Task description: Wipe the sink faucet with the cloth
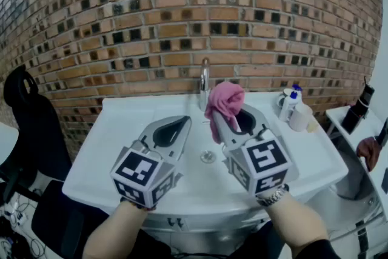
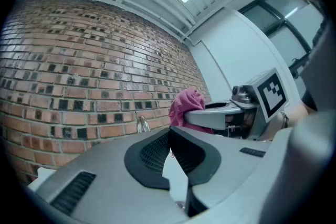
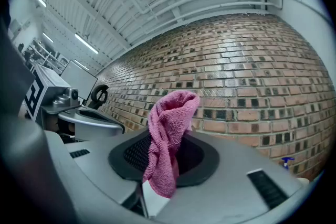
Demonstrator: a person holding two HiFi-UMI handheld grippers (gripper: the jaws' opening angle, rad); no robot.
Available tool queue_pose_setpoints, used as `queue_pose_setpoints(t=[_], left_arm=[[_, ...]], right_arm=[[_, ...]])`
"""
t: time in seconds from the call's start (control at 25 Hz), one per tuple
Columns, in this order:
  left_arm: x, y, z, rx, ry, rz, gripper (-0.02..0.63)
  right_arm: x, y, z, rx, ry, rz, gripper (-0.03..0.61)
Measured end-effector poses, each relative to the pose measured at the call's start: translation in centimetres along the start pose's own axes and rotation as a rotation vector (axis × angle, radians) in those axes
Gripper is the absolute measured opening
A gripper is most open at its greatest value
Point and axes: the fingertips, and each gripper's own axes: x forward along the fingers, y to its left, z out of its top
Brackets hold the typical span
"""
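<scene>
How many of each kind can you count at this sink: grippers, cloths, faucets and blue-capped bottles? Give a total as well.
Grippers: 2 (left gripper, right gripper)
Cloths: 1 (pink cloth, held in the right gripper)
Faucets: 1 (faucet)
Bottles: 1 (blue-capped bottle)
Total: 5

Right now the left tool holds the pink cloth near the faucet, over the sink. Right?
No, the right tool holds the pink cloth, as the right gripper view shows; the left tool is shut, empty. The rest stands: near the faucet, over the sink.
</scene>
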Motion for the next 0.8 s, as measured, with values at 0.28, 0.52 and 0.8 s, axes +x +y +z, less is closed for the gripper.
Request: queue_pose_setpoints(t=[0.28,0.52,0.8], left_arm=[[4.1,1.9,-0.8,-0.008,0.003,-0.009,0.003],[6.6,3.6,-0.9,-0.001,0.016,-0.002,0.003],[8.7,6.1,-1.5,-0.009,0.027,0.013,0.003]], right_arm=[[4.6,-2.3,-0.7,-0.015,0.018,-0.007,0.112],[8.1,-4.0,-1.1,-0.003,0.034,0.005,0.112],[12.1,-5.8,-1.9,0.007,0.055,0.017,0.111]])
